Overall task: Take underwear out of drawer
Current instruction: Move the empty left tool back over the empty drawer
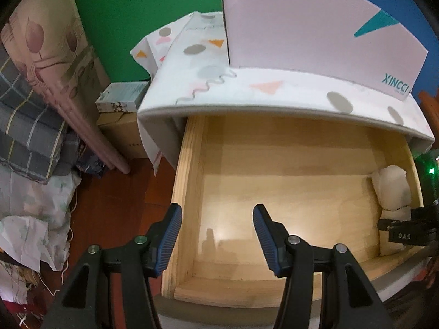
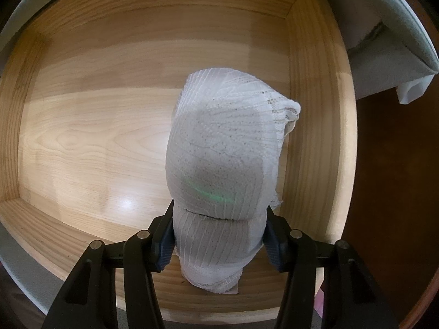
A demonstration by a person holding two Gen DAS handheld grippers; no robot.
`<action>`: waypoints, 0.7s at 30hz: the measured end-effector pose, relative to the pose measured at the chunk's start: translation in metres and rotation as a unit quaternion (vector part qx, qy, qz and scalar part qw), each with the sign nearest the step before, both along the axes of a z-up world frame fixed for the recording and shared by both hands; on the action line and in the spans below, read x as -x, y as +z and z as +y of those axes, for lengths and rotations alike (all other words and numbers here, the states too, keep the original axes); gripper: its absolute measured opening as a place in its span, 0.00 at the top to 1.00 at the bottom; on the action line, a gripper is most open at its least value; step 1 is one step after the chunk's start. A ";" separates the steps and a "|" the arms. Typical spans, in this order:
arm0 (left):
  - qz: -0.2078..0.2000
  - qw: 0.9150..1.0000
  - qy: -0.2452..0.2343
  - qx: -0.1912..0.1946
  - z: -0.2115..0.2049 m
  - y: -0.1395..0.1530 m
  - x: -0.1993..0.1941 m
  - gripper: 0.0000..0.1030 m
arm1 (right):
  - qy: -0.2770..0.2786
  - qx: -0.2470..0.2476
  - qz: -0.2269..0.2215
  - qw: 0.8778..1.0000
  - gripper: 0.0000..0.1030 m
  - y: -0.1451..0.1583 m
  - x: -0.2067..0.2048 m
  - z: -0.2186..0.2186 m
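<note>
- The right gripper, nearest the right wrist camera, points down into the drawer with its two blue pads pressed against either side of the white underwear, grasping it at its near end.
- The underwear is a folded bundle of white knit fabric. It lies on the drawer floor close to the right-hand wall, its far end reaching toward the middle of the drawer.
- A green glow falls across the fabric just above the pads.
- The left gripper hangs released over the near left part of the drawer; its blue pads stand apart with only bare wood between them, and it holds nothing.
- In the left wrist view the underwear sits at the far right of the drawer, with the right gripper partly visible at the picture's edge beside it.
- The drawer is pale wood, pulled out from under a white cabinet top printed with grey dots and pink triangles.
- Apart from the underwear the drawer floor is bare, leaving open room across the left and middle.
- A white box stands on the cabinet top.
- Left of the drawer are a red-brown floor, cardboard boxes and stacked bedding.
</note>
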State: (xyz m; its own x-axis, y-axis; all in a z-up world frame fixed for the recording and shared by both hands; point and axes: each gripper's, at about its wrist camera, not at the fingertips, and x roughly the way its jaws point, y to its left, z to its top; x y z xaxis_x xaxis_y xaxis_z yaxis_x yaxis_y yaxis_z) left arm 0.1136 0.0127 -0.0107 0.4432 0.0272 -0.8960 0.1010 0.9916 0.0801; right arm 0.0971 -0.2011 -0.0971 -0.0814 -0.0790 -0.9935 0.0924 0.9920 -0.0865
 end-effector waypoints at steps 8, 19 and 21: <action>-0.008 0.999 0.034 0.035 0.012 0.000 -0.002 0.46 | 0.020 0.006 -0.029 0.999 0.54 0.008 0.010 0.004; -0.009 0.997 0.062 0.052 0.024 0.001 -0.002 0.46 | 0.079 0.023 -0.027 0.996 0.56 0.022 0.008 0.015; -0.012 0.997 0.061 0.053 0.024 0.002 -0.001 0.46 | 0.089 0.025 -0.031 0.995 0.56 0.034 0.001 0.015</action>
